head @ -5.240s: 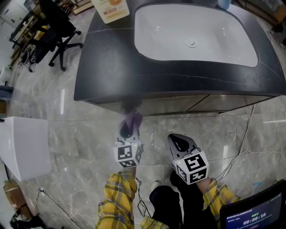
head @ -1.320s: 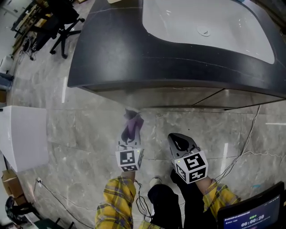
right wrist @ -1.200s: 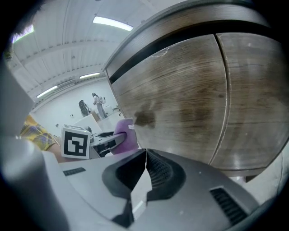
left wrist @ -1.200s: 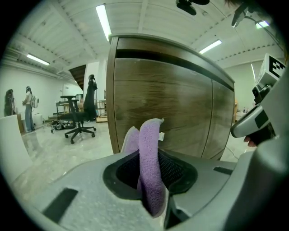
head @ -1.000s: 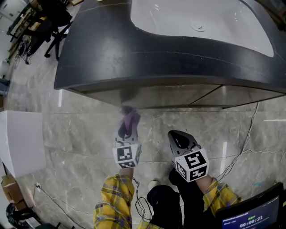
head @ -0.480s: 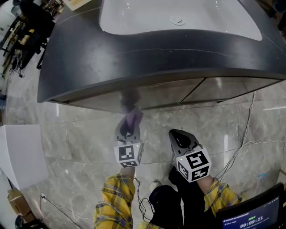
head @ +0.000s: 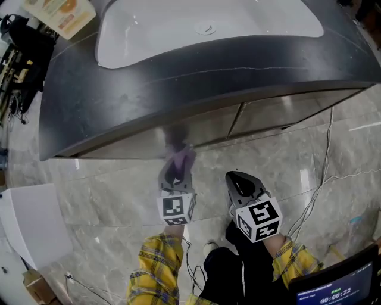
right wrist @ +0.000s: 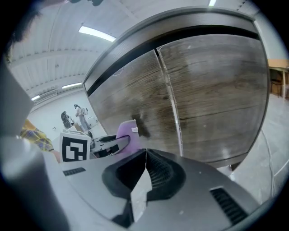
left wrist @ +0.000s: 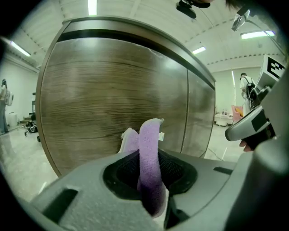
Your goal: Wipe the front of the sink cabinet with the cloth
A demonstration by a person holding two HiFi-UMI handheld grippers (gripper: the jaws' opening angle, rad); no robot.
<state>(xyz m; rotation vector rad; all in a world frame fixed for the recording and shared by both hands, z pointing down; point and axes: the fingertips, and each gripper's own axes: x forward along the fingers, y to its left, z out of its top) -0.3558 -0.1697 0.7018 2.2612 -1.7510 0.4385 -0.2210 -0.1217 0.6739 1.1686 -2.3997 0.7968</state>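
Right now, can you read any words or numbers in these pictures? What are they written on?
"00:00:22": on the dark screen at the bottom right of the head view. The small line above it is too small to read.
Cream and orange pack, top left of the head view: print too blurred to read.
White tag on the purple cloth: nothing readable.
Cubes on the left gripper and right gripper: square patterns only, no words.

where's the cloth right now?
Head view, centre-left: the purple cloth is clamped in the left gripper, in front of the cabinet's left door, left of the door seam.
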